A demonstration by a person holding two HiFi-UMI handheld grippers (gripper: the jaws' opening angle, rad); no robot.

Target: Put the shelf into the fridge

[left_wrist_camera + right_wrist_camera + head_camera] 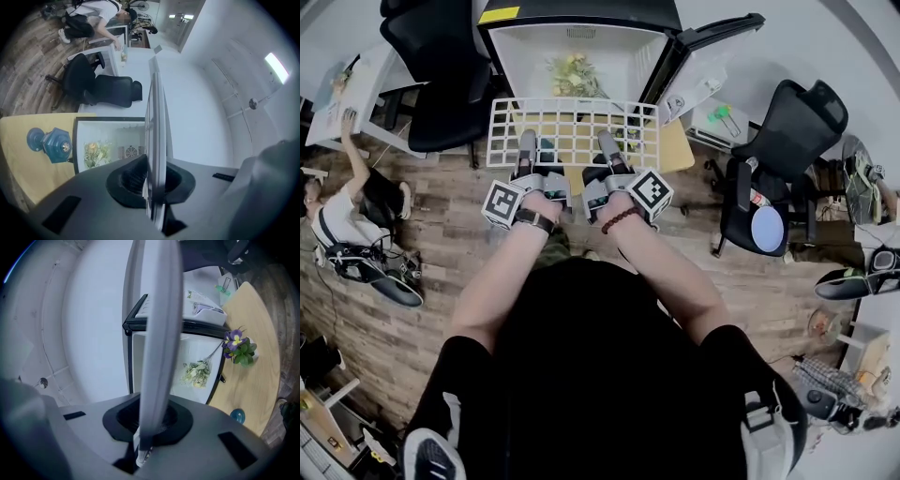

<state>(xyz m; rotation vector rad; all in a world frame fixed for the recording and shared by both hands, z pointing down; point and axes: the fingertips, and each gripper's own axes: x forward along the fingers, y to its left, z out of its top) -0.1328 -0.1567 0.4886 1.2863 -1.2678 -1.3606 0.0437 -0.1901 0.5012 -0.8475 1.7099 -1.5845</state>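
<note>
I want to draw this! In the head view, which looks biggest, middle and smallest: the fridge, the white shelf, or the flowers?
1. fridge, counting its open door
2. shelf, nearly as wide, though it is nearer the camera
3. flowers, by far the smallest

In the right gripper view the shelf [157, 333] is a blurred edge-on band running off the top edge, covering a strip of the fridge [192, 350] interior. In the head view it hides most of the tabletop [677, 150] — the left hand-held gripper [526, 142] and right hand-held gripper [609, 142] cover its near rim. A blue thing [237, 416] in the right gripper view — too small to name.
</note>
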